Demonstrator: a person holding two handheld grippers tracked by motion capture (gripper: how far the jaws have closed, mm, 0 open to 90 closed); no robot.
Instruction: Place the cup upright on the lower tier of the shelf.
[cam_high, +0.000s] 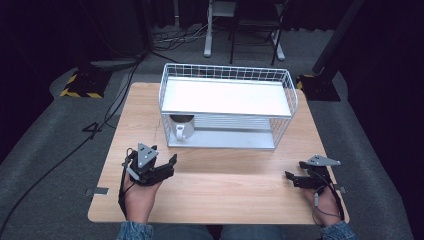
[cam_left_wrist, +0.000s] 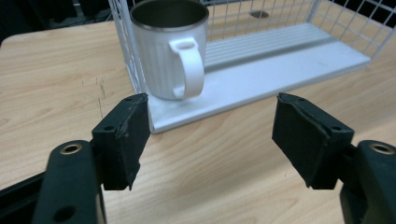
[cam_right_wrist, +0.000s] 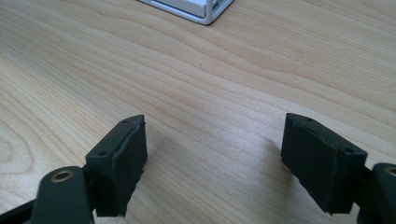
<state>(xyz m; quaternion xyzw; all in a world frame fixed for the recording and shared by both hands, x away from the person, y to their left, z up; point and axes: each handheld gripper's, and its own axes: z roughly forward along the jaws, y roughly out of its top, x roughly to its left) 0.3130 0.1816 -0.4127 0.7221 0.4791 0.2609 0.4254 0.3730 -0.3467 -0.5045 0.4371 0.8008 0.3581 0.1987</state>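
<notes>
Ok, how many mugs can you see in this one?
1. A single white mug with a metal inside stands upright on the lower shelf of the wire rack, at its left end, handle toward the person. The rack's top shelf is bare; nothing looks hidden.

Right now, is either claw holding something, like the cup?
No. Both the left claw and right claw are open and empty; the cup stands untouched on the rack's bottom shelf.

Overhead light washes the rack's white top shelf (cam_high: 226, 96) to near glare while the surrounding room stays dark, the table (cam_high: 215, 190) is evenly lit, and both gripper views are sharp (soft shadows under the jaws).
</notes>
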